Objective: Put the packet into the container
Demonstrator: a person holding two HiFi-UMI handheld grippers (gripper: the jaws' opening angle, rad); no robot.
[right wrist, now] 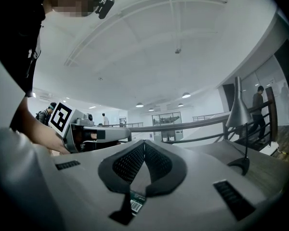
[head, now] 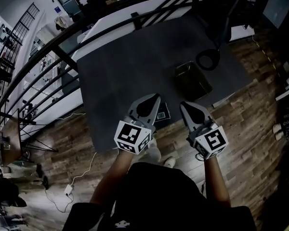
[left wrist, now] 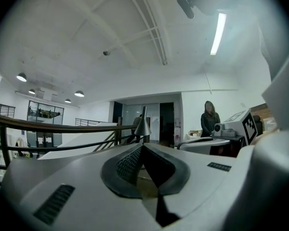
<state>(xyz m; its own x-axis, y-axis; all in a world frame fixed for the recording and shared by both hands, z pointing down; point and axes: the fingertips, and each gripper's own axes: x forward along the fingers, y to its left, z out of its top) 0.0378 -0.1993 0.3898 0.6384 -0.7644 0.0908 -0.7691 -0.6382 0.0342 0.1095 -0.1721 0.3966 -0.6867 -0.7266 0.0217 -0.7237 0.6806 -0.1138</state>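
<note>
Packet [head: 162, 114] lay flat near the container [head: 192, 80]. Left gripper [head: 156, 96] and right gripper [head: 183, 104], also near the container, had their jaws pressed together.

Left gripper [head: 152, 98] and right gripper [head: 186, 106] side by side, apart, tips pointing forward away from torso. Jaws of both closed, tip against tip. Left forearm [head: 111, 176], right forearm [head: 216, 178] bare, extended ahead.
</note>
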